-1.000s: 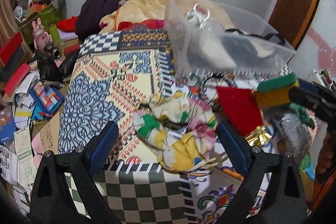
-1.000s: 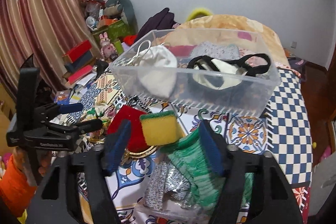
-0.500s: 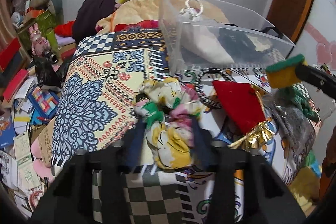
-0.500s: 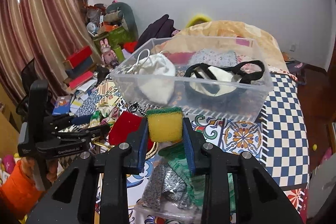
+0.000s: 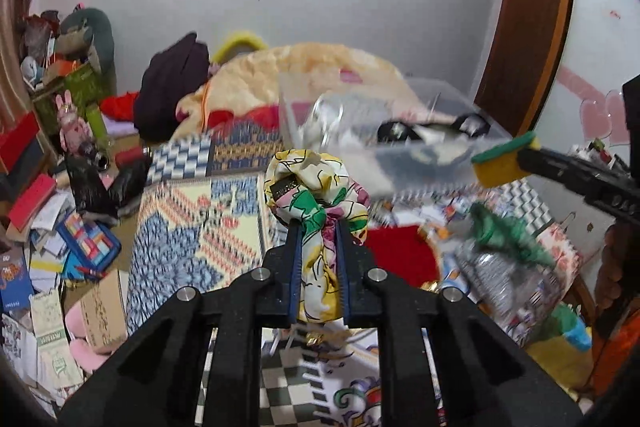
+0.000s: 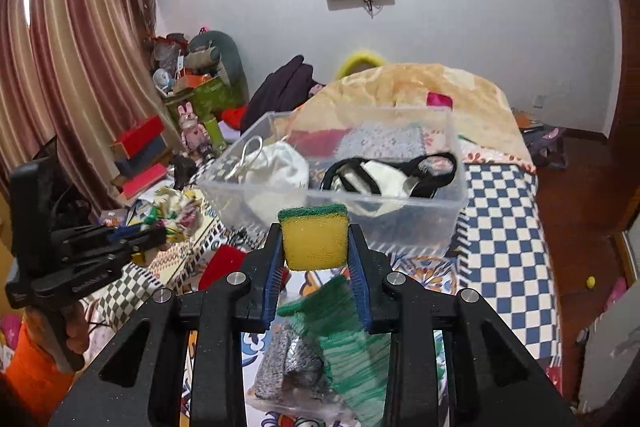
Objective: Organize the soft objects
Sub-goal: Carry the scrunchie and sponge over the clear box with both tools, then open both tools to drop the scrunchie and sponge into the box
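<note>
1. The left gripper (image 5: 318,227) is squeezed tight on a bunched-up flowery cloth scrunchie (image 5: 316,195) and holds it up in the air.
2. The right gripper (image 6: 314,247) is squeezed on a yellow sponge with a green top (image 6: 313,235), held level in the air.

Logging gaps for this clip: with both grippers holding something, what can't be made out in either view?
- Left wrist: clear bin contents smeared by motion blur.
- Left wrist: lower end of floral cloth hidden behind left gripper.
- Right wrist: sponge sides covered by right gripper pads.
- Right wrist: bagged scrubbers partly hidden by the gripper frame.
</note>
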Demonstrator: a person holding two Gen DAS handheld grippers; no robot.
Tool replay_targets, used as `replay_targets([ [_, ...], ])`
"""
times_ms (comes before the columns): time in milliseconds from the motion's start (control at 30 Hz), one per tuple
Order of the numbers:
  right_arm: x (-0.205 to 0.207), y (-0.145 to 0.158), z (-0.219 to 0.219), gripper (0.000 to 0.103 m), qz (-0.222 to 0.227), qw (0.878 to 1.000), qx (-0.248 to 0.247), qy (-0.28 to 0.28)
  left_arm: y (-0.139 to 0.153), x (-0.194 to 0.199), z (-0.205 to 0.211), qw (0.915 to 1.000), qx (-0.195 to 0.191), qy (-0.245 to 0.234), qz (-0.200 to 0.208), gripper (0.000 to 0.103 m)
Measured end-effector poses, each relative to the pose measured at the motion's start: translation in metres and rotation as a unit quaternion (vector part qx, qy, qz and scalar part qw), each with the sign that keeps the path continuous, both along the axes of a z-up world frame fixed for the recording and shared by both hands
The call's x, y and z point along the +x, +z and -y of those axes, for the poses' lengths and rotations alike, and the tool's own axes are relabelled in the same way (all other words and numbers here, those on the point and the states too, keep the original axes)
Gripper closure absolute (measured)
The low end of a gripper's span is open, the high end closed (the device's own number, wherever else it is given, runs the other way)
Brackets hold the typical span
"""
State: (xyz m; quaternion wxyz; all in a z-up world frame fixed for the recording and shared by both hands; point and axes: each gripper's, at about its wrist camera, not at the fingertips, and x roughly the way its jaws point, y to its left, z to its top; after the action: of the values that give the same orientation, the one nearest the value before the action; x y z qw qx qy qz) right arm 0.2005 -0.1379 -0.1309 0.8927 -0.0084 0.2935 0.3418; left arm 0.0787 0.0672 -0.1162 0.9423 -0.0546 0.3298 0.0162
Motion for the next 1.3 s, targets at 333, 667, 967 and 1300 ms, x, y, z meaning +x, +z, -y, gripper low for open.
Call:
replay_targets([
  [333,0.011,0.027,-0.001,0.075,0.038,0.999,0.012,-0.015,0.043,0.023,0.016,0.9976,0.008,-0.020,0.066,0.088],
  [667,0.036,0.035,-0.023,0.075,0.051,0.999,-0.013,-0.008,0.042,0.070,0.026,0.9975,0.011,-0.036,0.060,0.088],
  [967,0.060,0.017,-0.048,0.075,0.024,0.999,-0.048,0.004,0.019,0.117,0.027,0.9991,0.009,-0.041,0.011,0.088],
  [1300,0.082,-0.008,-0.065,0.075,-0.010,0.994,-0.109,0.014,-0.001,0.145,0.031,0.9985,0.016,-0.044,-0.029,0.088],
])
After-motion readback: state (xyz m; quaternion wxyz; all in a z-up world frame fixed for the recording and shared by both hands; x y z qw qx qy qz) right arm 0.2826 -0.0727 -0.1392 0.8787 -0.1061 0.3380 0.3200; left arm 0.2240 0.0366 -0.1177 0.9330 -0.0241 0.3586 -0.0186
